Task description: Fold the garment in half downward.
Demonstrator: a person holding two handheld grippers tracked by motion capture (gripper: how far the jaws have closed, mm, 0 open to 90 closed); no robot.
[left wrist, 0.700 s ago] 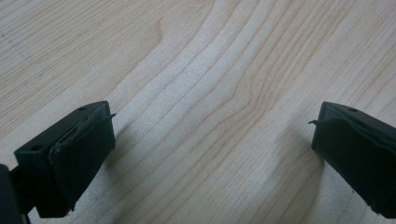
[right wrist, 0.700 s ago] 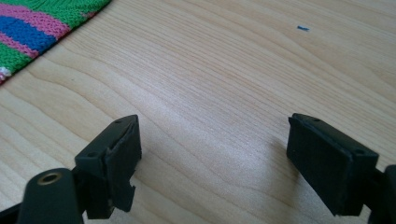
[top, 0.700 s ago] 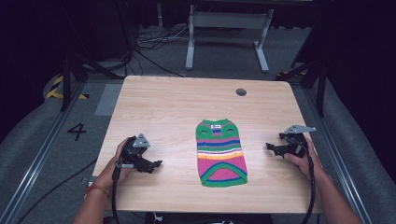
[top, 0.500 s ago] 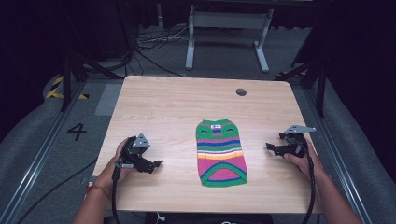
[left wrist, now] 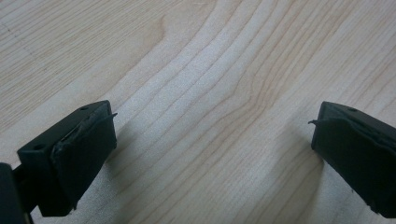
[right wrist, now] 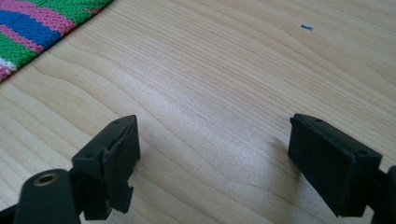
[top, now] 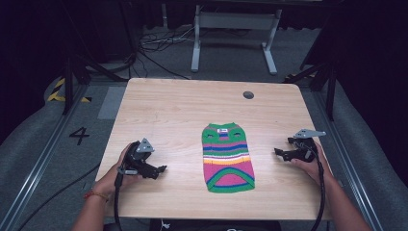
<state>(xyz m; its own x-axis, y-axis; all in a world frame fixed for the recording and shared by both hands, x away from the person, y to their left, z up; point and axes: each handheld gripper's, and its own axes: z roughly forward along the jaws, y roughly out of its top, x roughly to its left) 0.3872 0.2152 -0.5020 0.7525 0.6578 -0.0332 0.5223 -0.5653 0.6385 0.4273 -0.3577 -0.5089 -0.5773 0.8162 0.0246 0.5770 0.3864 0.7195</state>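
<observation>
Dark floor, loose cables and a grey stand frame the pale wooden table point(top: 183, 110), which carries a single small striped knitted sweater point(top: 227, 158).

Start at the left gripper point(top: 155, 170): it rests low over the near left part of the table, jaws spread wide with bare wood grain between them and nothing held, as its own view confirms. The right gripper point(top: 282, 154) sits near the right edge, its jaws also wide apart and empty; in the right gripper view a corner of the sweater's green, pink and blue stripes lies off toward the upper left, apart from the jaws.

The sweater lies flat between the two grippers, a little right of the table's middle, neck opening toward the far side and hem toward the person, touched by neither gripper.

Compared with the frames a moment earlier, nothing has shifted: both hands sit where they were and the sweater lies in the same place. That suggests the work on the garment has not yet begun, and either gripper must first travel inward to reach an edge of it.
</observation>
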